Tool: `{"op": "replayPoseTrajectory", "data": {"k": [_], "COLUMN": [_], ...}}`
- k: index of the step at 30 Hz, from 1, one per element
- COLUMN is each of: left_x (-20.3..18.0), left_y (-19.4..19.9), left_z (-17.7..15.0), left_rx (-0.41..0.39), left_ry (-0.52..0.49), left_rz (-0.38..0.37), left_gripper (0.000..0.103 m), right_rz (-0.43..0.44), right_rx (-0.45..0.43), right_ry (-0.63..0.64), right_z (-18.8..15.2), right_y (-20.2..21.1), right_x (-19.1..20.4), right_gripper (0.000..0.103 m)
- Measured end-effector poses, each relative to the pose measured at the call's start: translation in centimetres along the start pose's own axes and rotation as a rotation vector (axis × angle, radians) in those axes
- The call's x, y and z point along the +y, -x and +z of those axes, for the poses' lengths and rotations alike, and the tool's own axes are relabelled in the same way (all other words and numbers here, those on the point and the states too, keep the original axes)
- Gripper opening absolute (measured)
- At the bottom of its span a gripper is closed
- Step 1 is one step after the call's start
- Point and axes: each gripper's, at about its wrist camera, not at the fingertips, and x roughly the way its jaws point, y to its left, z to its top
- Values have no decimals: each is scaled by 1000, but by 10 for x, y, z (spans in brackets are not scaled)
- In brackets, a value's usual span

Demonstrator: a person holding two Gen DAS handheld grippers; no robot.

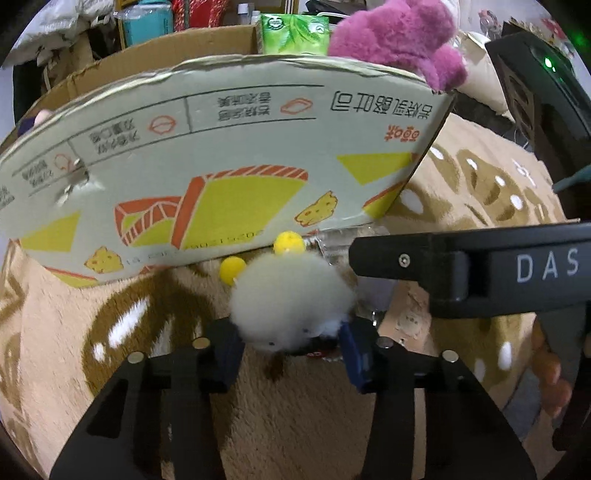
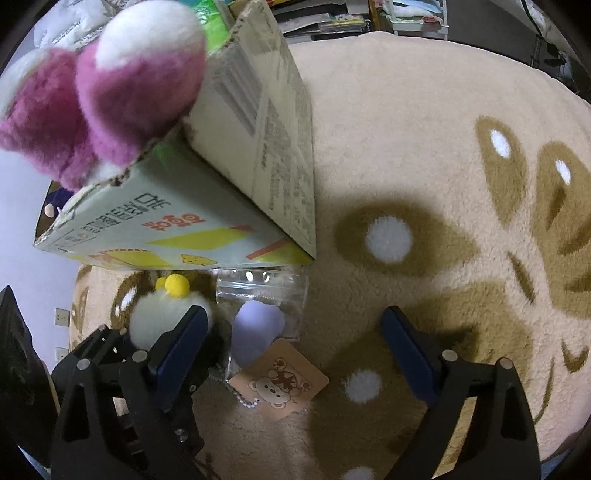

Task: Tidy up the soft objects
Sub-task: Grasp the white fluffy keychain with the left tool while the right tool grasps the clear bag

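A small white fluffy toy with yellow pom-poms lies on the rug against a printed cardboard box. My left gripper has its jaws around the toy's near end, touching it on both sides. The toy also shows in the right wrist view. My right gripper is open above a clear bag holding a lilac soft piece with a bear tag. A purple plush hangs over the box's rim.
The beige and brown patterned rug spreads to the right of the box. The right gripper's body crosses the left wrist view at right. A green tissue pack and clutter stand behind the box.
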Motion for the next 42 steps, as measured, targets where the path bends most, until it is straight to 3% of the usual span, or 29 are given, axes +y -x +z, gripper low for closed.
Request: {"op": "replayPoseTrajectory", "data": {"k": [4,6,9,10,16,21,30,34,35,42], "left_x": [7,11,15,15,17,20,29,32,31,37], "left_y": [3,5,8,9,18,20,26,29,31,43], "left_z": [-2,-4,-7,-8,-16,-17,-20,-22,-23,-28], "left_rx": [12,18,28,31,48,57,64,61,59,57], "left_ry": [39,46,53,53,54,73,115,120,122,129], "left_rz": [-33,-38,-41,-39,-32,-40,-47,-32,-27,2], "left_gripper": [39,39,39,38,38,37,36,35,35,35], "right_rz": [12,17,45,63,39,5,-24,-3,3,49], "right_rx": [-10,-15,-11,-2,9,17,-2,-25,-33,-41], "right_ry": [10,20,31,27,70,65,87,83,85,76], "right_z": [-6,-11,-20,-22,-28,-29,-32,-34,-34,-36], "right_y": [-2,-3,-5,-8,-20,-29,-27,-22,-20,-15], "right_x": [8,14,25,27,44,48,49,49,49,50], "right_gripper": [98,93,72,70,69,57,53,52,45,44]}}
